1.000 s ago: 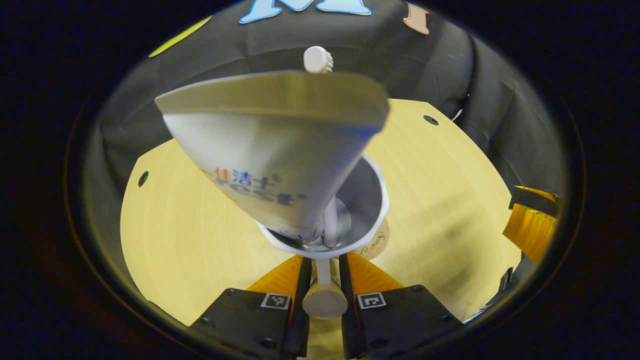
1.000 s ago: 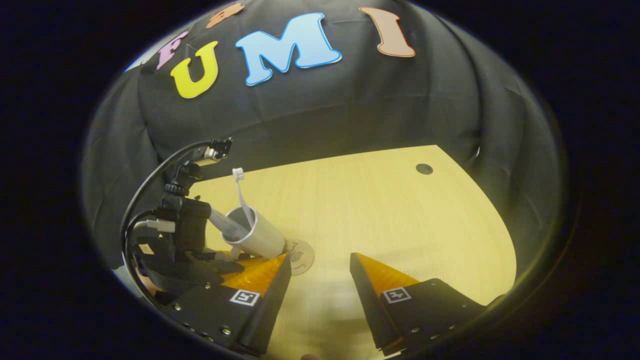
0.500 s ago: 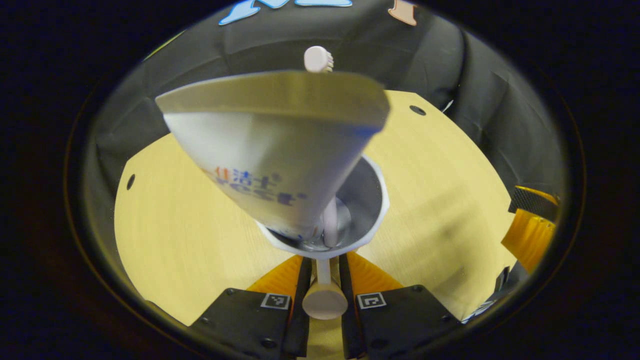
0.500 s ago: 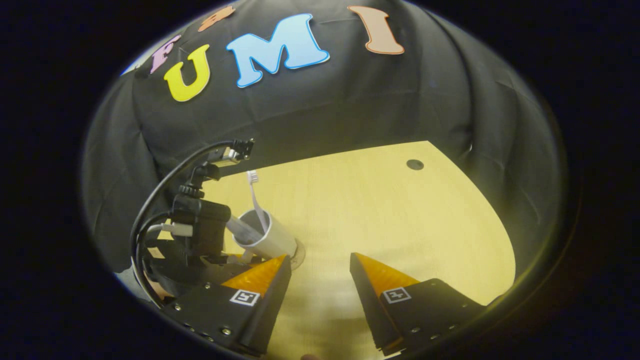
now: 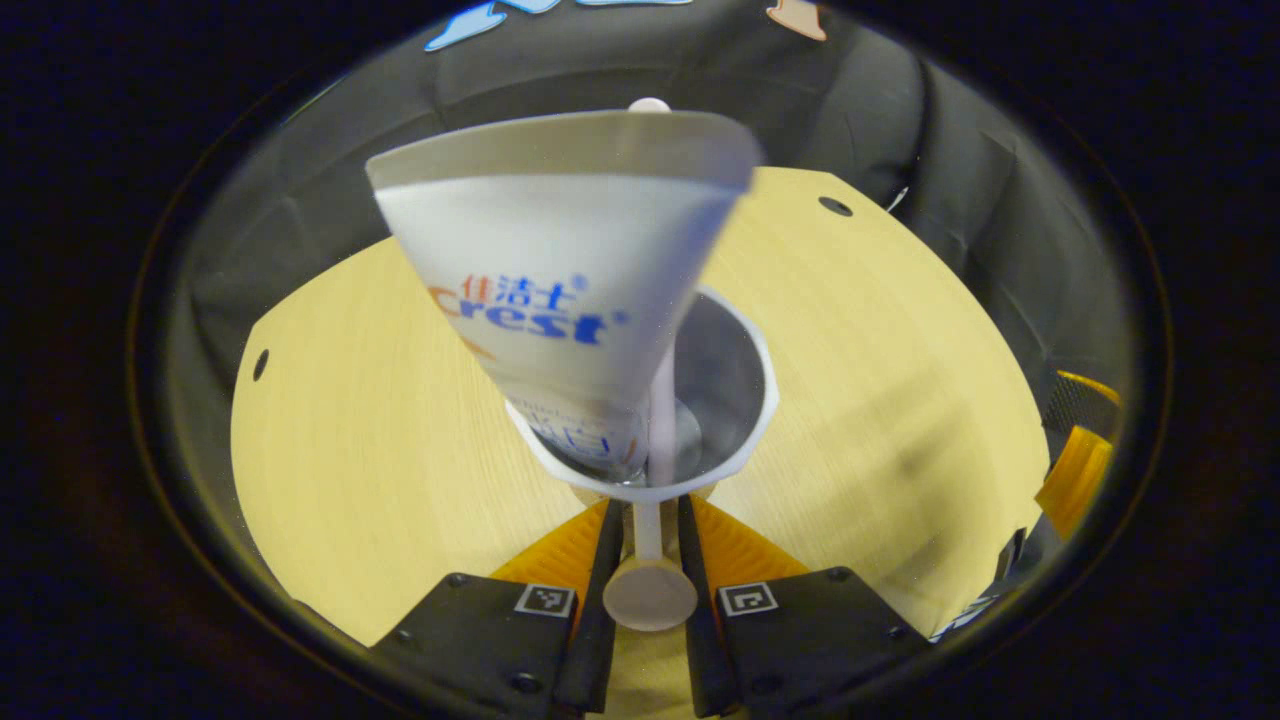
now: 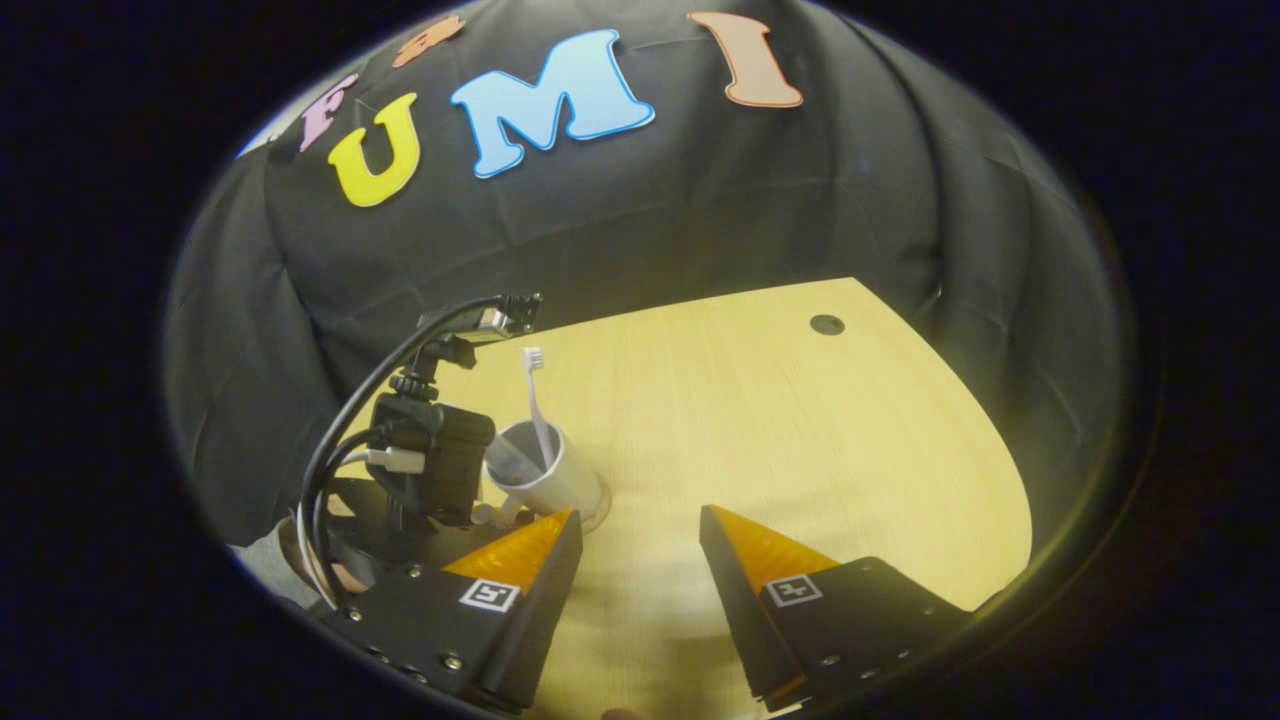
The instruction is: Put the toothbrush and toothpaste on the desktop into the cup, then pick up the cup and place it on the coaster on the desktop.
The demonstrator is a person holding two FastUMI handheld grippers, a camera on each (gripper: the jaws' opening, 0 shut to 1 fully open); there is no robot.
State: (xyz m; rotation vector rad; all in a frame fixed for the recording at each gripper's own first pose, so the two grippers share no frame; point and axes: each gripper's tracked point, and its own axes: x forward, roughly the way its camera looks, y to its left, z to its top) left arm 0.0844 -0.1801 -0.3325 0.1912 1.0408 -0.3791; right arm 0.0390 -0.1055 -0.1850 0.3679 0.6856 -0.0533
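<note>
On the pale wooden worktop [image 6: 760, 420], near its left side in the right gripper view, the white cup [image 6: 545, 478] stands on the coaster [image 6: 598, 512], of which only a thin edge peeks out at the cup's base. The toothbrush [image 6: 535, 385] leans up out of the cup with its bristled head topmost, and the toothpaste [image 5: 560, 290] tube sits cap-down inside beside it, its flat crimped end filling the upper part of the left gripper view. The left gripper [image 5: 648, 535] has its jaws pinching the cup's handle [image 5: 649, 590], one finger pressed to each side, right below the rim. In the right gripper view that same gripper shows as a dark body with cables, just left of the cup. The right gripper [image 6: 635, 525] hovers above bare worktop, well apart from the cup, its jaws spread wide and holding nothing
</note>
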